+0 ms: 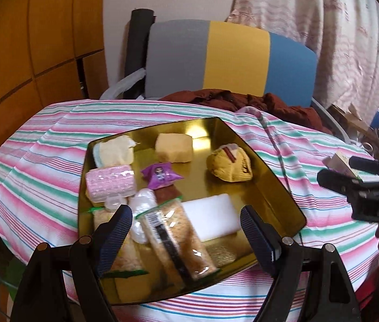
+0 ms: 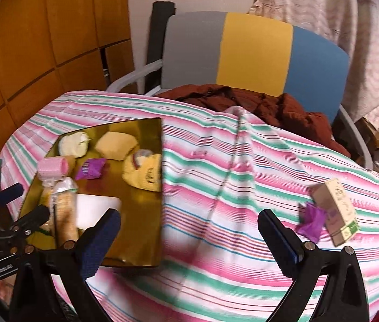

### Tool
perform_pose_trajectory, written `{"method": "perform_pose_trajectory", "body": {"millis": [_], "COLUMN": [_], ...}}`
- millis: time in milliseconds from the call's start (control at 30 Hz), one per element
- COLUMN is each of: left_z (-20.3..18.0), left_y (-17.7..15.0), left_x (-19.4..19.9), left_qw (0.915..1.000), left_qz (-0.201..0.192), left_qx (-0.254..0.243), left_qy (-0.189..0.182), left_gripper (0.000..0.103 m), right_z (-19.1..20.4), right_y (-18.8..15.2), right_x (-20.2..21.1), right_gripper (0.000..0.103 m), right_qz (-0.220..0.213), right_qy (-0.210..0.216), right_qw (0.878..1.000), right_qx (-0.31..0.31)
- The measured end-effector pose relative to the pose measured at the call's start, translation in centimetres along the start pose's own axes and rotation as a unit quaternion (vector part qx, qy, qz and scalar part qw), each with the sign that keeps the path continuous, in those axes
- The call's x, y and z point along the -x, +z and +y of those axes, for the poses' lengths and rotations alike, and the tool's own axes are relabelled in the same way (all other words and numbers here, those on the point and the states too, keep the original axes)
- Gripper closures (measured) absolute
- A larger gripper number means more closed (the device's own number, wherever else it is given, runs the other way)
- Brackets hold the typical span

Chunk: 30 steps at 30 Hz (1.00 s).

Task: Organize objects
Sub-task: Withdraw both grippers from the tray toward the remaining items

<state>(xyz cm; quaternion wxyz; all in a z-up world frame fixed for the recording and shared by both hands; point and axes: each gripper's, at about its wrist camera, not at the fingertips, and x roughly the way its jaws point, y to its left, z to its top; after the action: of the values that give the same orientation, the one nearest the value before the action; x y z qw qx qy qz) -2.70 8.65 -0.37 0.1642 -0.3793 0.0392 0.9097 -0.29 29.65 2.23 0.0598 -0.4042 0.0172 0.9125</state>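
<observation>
Fingers of both grippers are spread wide and nothing is held between them. The left gripper [image 1: 185, 230] is poised over the near end of the gold tray [image 1: 275, 166], above a clear packet of crackers [image 1: 173, 241] and a white block [image 1: 211, 217]. The right gripper [image 2: 189, 238] is held above the striped desk cloth [image 2: 216, 161], right of the tray. 2 items are seen outside the tray, near the right edge of the desk: a small carton [image 2: 335, 212] and a purple wrapper [image 2: 311, 221] touching its near-left side. The collecting step is judged to be in hand, most things being already gathered. A reach to the right is called for next, with the fingers closed on the carton or the wrapper.
</observation>
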Motion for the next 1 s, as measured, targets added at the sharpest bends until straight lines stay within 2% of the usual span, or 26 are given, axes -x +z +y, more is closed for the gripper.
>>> {"method": "perform_pose_trajectory", "body": {"millis": [333, 600, 700, 767, 833, 867, 1000], "left_z": [-3.3, -6.1, -7.2, -8.1, -9.2, -9.8, -12.8], "left_y": [0.0, -0.2, -0.2, -0.2, -0.2, -0.1, 0.1], "left_x": [-0.3, -0.6, -0.8, -1.0, -1.1, -1.2, -2.2], "left_qw": [0.9988, 0.9960, 0.9943, 0.9926, 0.9909, 0.9898, 0.9840], "left_qz": [0.011, 0.021, 0.027, 0.031, 0.034, 0.035, 0.053], "left_qx": [-0.039, -0.074, -0.085, -0.094, -0.103, -0.109, -0.125], "left_qy": [-0.027, -0.046, -0.058, -0.070, -0.079, -0.084, -0.115], "left_gripper": [0.019, 0.019, 0.019, 0.019, 0.019, 0.019, 0.019], "right_z": [-7.5, -17.5, -22.1, -25.3, -28.0, -29.2, -31.1], "right_y": [0.4, 0.8, -0.2, -1.8, -3.6, -4.1, -4.6], "right_x": [-0.2, -0.3, -0.7, -0.9, -1.1, -1.3, -0.9], "right_gripper": [0.000, 0.000, 0.000, 0.000, 0.000, 0.000, 0.000], "right_qz": [0.009, -0.012, -0.023, -0.030, -0.028, -0.013, -0.024], "right_qy": [-0.054, -0.121, -0.148, -0.156, -0.157, -0.157, -0.127], "right_qw": [0.998, 0.988, 0.979, 0.968, 0.954, 0.947, 0.936], "right_qx": [-0.030, -0.091, -0.140, -0.194, -0.253, -0.280, -0.327]}}
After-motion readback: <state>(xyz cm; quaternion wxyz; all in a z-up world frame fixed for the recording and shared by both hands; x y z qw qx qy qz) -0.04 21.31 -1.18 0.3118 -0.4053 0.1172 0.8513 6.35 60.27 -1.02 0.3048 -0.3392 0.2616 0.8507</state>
